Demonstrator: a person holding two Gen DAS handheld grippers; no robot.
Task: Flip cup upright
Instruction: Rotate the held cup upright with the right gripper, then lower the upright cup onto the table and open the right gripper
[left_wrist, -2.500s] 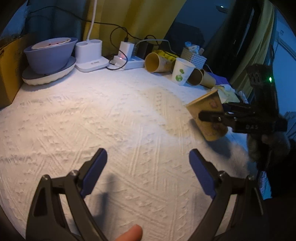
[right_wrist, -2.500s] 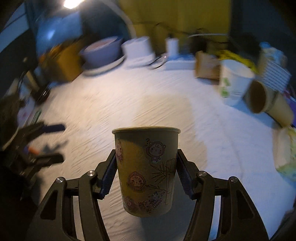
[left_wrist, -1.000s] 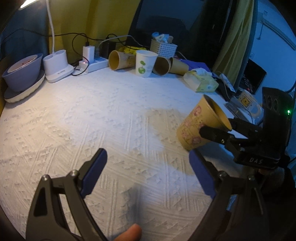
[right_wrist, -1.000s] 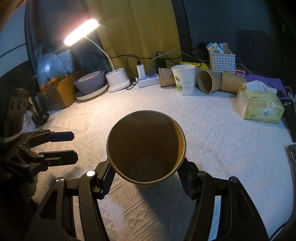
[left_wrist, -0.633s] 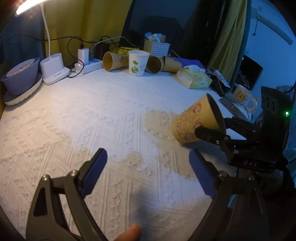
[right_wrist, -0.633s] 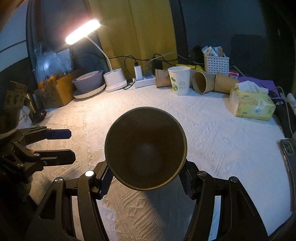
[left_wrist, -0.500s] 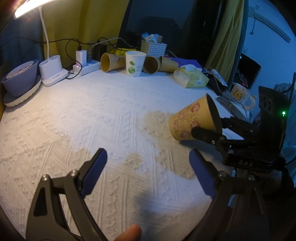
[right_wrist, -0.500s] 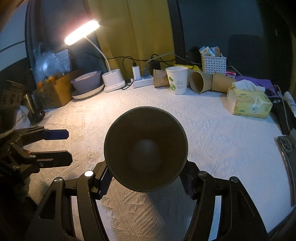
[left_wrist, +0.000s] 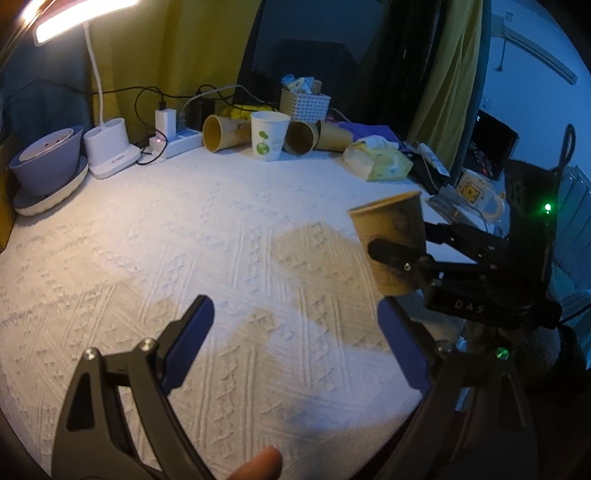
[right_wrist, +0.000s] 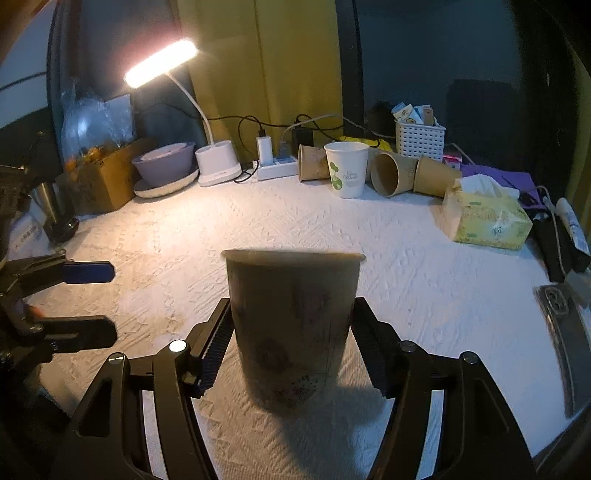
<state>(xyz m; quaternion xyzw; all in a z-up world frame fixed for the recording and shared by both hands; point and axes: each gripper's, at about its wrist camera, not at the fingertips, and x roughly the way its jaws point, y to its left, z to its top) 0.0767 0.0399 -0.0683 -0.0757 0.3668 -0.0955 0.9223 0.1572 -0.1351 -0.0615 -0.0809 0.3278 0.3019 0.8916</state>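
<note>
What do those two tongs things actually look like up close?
Both are black frames with cut-out slots and silver screws. The left tongs have smooth blue pads; the right tongs have ribbed dark pads. Its body carries "DAS" lettering and a green light.

White embossed cloth-covered table (right_wrist: 258, 229), crowded along its far edge.

From left to right on it sit a stacked purple bowl (right_wrist: 164, 162), a white lamp base (right_wrist: 218, 162), a power strip (right_wrist: 277, 170), a brown cup on its side (right_wrist: 312, 162), an upright white cup (right_wrist: 347, 170), two more tipped brown cups (right_wrist: 391, 173), and a yellow tissue pack (right_wrist: 485, 218). Tan stains (left_wrist: 314, 254) mark the cloth near the middle.
</note>
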